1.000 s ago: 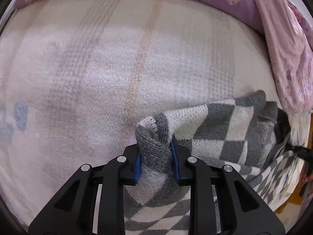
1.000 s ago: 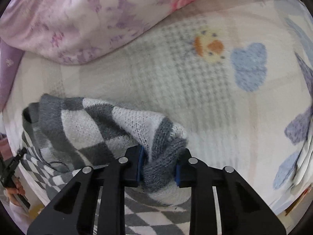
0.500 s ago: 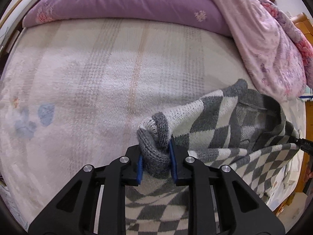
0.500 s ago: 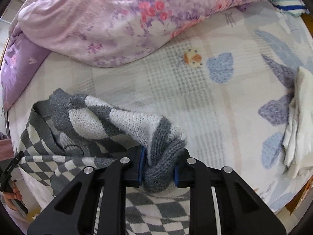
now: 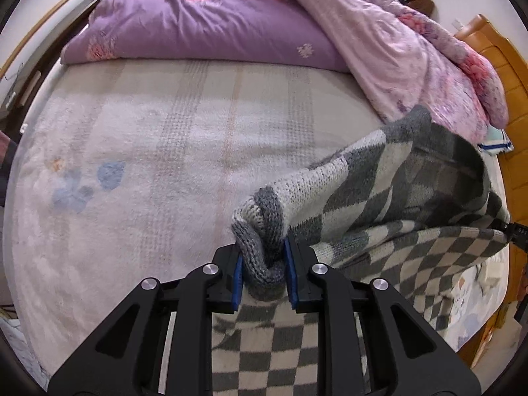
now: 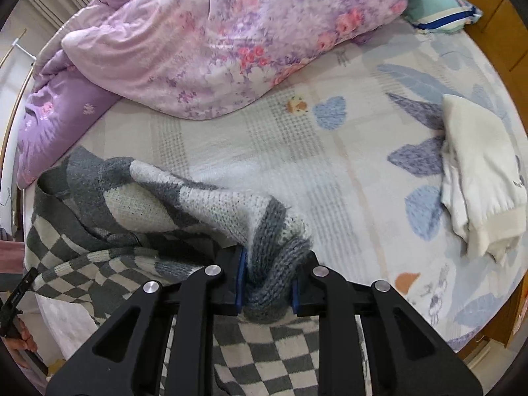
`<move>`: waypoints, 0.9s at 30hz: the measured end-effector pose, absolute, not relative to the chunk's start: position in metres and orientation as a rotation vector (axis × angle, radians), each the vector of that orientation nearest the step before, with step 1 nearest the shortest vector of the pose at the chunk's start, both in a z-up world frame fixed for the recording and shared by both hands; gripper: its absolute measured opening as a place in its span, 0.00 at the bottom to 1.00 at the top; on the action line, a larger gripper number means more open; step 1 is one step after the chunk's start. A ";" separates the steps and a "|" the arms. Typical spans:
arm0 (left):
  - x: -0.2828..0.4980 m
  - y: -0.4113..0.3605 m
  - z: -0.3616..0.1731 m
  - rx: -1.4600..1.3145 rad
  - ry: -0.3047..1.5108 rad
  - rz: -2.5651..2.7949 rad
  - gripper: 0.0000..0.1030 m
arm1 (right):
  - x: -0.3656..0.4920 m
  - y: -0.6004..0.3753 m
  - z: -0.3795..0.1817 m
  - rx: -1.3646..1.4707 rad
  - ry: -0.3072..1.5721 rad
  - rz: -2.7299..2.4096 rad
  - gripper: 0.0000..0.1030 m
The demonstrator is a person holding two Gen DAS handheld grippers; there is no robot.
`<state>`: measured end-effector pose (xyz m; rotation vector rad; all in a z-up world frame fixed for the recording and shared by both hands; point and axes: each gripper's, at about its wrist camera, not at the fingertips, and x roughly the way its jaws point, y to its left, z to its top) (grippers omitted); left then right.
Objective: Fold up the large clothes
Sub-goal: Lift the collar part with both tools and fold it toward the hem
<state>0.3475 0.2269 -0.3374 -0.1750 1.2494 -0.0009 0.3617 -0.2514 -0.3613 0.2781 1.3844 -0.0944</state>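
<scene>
A grey and white checked knitted sweater (image 5: pixel 389 198) hangs between both grippers above the bed. My left gripper (image 5: pixel 262 272) is shut on a bunched grey corner of the knit, its blue pads pressing on both sides. In the right wrist view the same sweater (image 6: pixel 148 204) stretches off to the left, and my right gripper (image 6: pixel 268 283) is shut on another bunched grey corner. The rest of the sweater droops below the fingers, with the lower part hidden behind them.
A pale fleece blanket (image 5: pixel 148 165) with blue prints (image 6: pixel 330 112) covers the bed. A purple and pink floral duvet (image 6: pixel 214 39) is heaped at the far side. A folded white garment (image 6: pixel 478 178) lies at the right. Wooden furniture (image 5: pixel 508 76) borders the bed.
Both grippers have risen well above the bed with the sweater corners still clamped, so more of the bed and duvet shows. The sweater has lifted and spread between them.
</scene>
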 end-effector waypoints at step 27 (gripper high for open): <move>0.037 0.198 -0.368 -0.198 1.328 0.157 0.18 | 0.085 -0.275 -0.364 0.202 1.389 0.004 0.16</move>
